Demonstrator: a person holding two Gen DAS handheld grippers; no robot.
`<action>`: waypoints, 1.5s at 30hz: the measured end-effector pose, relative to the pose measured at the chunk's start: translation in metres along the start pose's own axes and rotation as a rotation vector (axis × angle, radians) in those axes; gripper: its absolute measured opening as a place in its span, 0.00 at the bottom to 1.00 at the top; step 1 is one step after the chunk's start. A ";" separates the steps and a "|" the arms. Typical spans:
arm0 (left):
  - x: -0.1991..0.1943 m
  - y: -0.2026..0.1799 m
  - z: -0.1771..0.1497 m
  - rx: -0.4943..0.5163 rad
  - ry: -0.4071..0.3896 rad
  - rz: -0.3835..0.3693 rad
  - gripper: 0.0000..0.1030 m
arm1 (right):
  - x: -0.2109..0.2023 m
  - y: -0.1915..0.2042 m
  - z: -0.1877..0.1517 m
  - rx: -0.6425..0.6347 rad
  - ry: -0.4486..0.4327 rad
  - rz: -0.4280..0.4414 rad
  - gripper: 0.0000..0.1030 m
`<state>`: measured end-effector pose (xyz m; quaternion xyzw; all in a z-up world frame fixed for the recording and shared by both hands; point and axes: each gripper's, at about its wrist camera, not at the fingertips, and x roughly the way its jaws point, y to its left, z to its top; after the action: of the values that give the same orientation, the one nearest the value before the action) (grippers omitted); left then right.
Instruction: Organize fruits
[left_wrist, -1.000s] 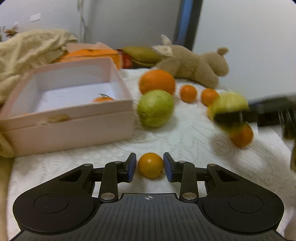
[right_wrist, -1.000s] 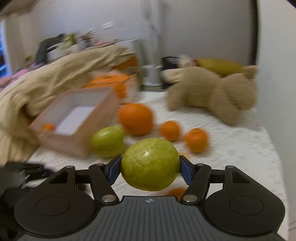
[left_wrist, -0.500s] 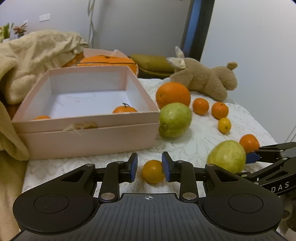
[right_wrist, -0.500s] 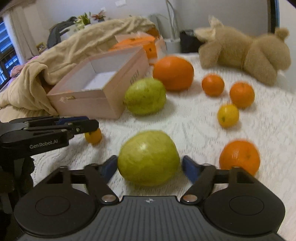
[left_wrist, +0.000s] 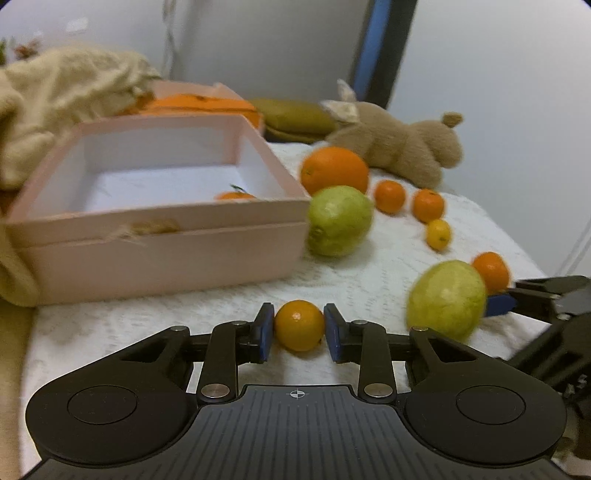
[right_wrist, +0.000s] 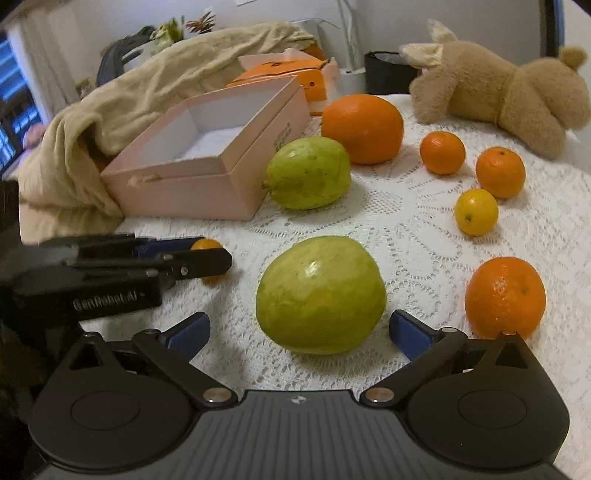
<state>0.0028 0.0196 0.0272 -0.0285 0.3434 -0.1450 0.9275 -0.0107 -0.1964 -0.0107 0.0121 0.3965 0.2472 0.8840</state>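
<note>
On the far left we see a soft, crumpled beige blanket (right_wrist: 155, 85). Beside it sits a pink cardboard box (left_wrist: 155, 236) with smooth, flat sides and a white inside, ahead of our left tongs. One tangerine (left_wrist: 234, 195) lies in it.

Our left tongs (left_wrist: 299, 326) are clamped on a small, round, shiny kumquat (left_wrist: 299, 325), with the blue pads pressing both sides.

Ahead and to the right of them lies a bumpy green guava (right_wrist: 308, 171), just beside the box. Behind it is a big round orange (right_wrist: 362, 127).

Our right tongs (right_wrist: 297, 330) have just been opening and stand wide apart. A second guava (right_wrist: 321, 293), egg-shaped and glossy, sits on the white lacy tablecloth (right_wrist: 413, 236) between the pads, touching neither one.

To the right of these tongs rests a dimpled tangerine (right_wrist: 504, 295). Farther ahead are a yellow kumquat (right_wrist: 476, 210) and two more tangerines (right_wrist: 500, 171). A fuzzy brown stuffed bunny (right_wrist: 502, 92) lies at the back.
</note>
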 end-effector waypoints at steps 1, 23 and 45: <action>-0.001 0.001 0.000 -0.003 -0.010 0.022 0.33 | -0.001 -0.001 -0.001 -0.002 -0.007 0.004 1.00; 0.005 0.009 -0.001 -0.052 0.019 -0.017 0.46 | -0.001 0.000 -0.009 -0.011 -0.069 -0.009 1.00; -0.003 0.004 0.000 0.004 0.043 0.035 0.42 | -0.018 0.010 0.008 -0.137 -0.139 -0.228 0.94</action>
<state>0.0016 0.0238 0.0282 -0.0175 0.3634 -0.1300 0.9223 -0.0197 -0.1949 0.0096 -0.0764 0.3151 0.1701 0.9306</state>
